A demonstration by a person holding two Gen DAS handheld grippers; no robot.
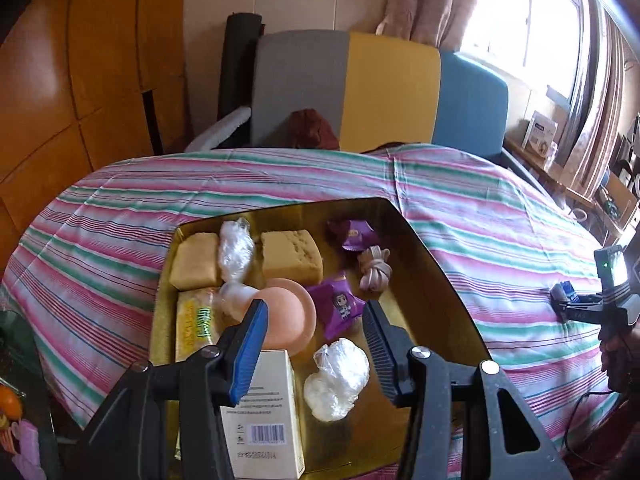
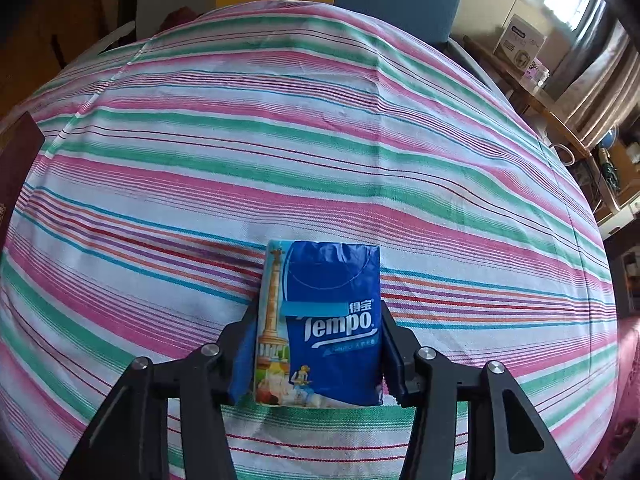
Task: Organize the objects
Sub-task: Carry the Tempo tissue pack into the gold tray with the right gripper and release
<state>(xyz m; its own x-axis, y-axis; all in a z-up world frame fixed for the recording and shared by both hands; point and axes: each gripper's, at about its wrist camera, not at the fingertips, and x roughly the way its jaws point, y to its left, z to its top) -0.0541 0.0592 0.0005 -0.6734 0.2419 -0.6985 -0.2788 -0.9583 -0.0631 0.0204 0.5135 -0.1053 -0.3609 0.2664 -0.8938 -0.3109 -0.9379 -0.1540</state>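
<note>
A gold tray [image 1: 424, 280] lies on the striped cloth. It holds two yellow spongy blocks [image 1: 292, 254], two purple packets [image 1: 342, 310], a bundle of hair ties [image 1: 374, 268], a pink round piece [image 1: 288, 312], crumpled clear wraps [image 1: 338, 380], a yellow packet [image 1: 198, 326] and a white barcoded box [image 1: 272, 420]. My left gripper [image 1: 315, 308] hovers open above the tray's near part with nothing between its fingers. My right gripper [image 2: 319, 308] is shut on a blue Tempo tissue pack [image 2: 332, 280] over the bare cloth. The right gripper [image 1: 562, 300] also shows to the right of the tray.
The pink, green and white striped cloth [image 2: 320, 120] covers the whole table. A grey, yellow and blue seat back [image 1: 392, 92] stands behind it. Wooden cabinets [image 1: 80, 80] are at the left, a cluttered shelf [image 1: 540, 140] at the right. A dark red edge [image 2: 16, 160] lies at the cloth's left.
</note>
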